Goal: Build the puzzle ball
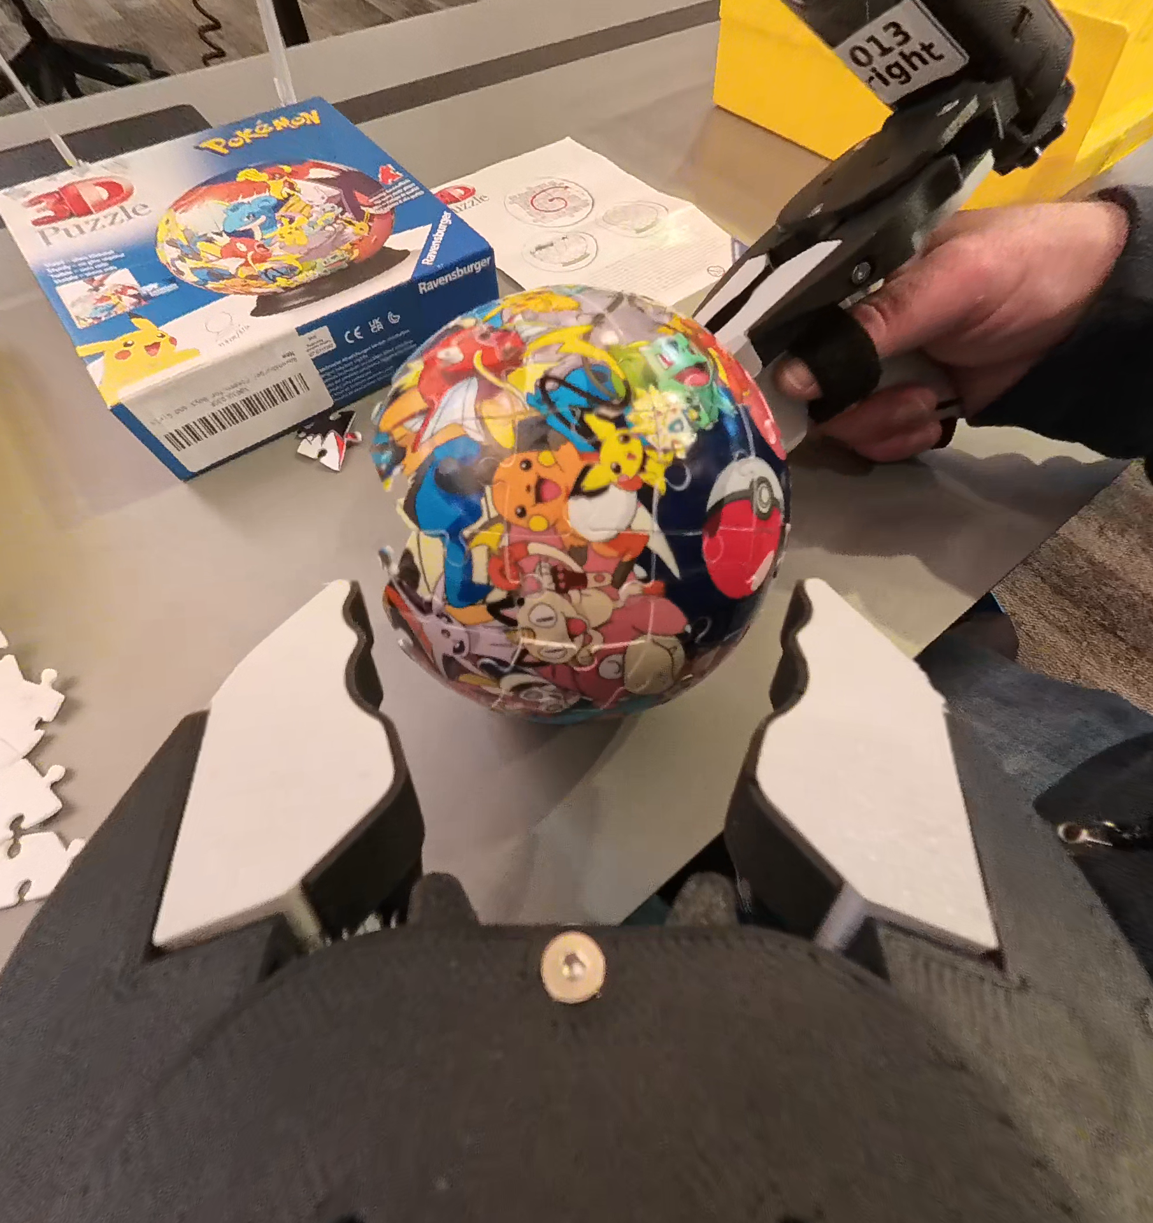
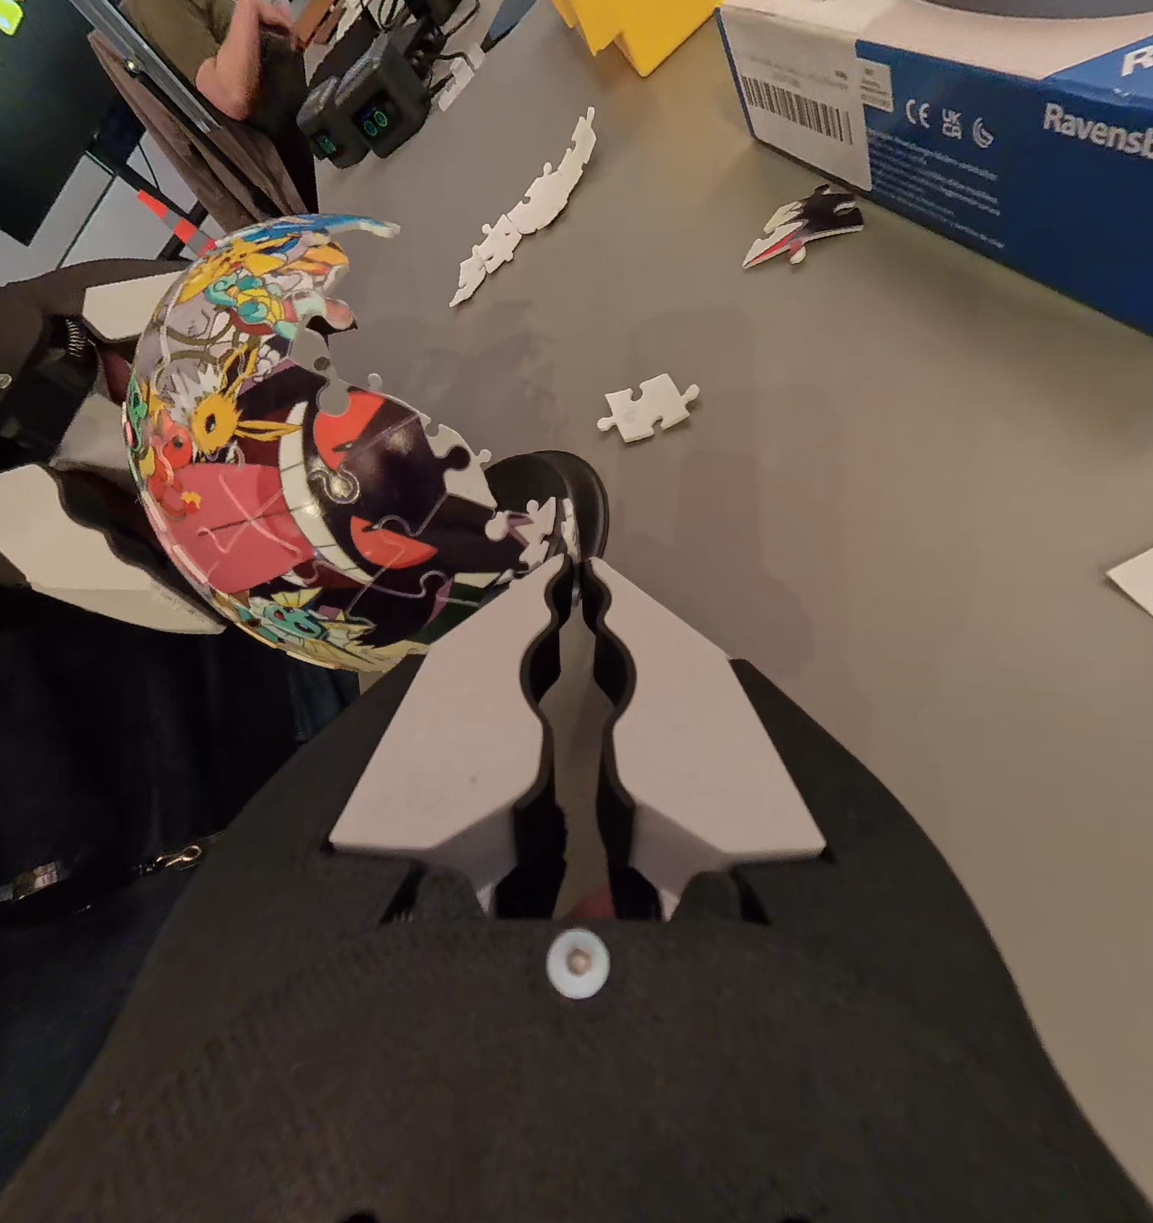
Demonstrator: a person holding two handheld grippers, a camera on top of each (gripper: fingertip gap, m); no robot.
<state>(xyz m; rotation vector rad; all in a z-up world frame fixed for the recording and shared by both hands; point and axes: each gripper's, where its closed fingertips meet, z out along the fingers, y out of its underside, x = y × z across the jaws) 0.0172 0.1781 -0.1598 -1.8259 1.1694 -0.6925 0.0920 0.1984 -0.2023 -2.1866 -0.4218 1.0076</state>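
On table (image 1: 130, 562), between spread left gripper (image 1: 577, 635) fingers: ball (image 1: 580, 503), light, hollow, glossy, probably fragile along open jagged edge. Right gripper (image 2: 577, 562) pinched on that rim. Better cradled by finished shell.

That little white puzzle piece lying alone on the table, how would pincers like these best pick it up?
The lone white piece lies flat on the grey table, so probably from straight above, fingers pinching its two long edges across the narrow width; its thin, flat shape offers nothing to grab sideways.
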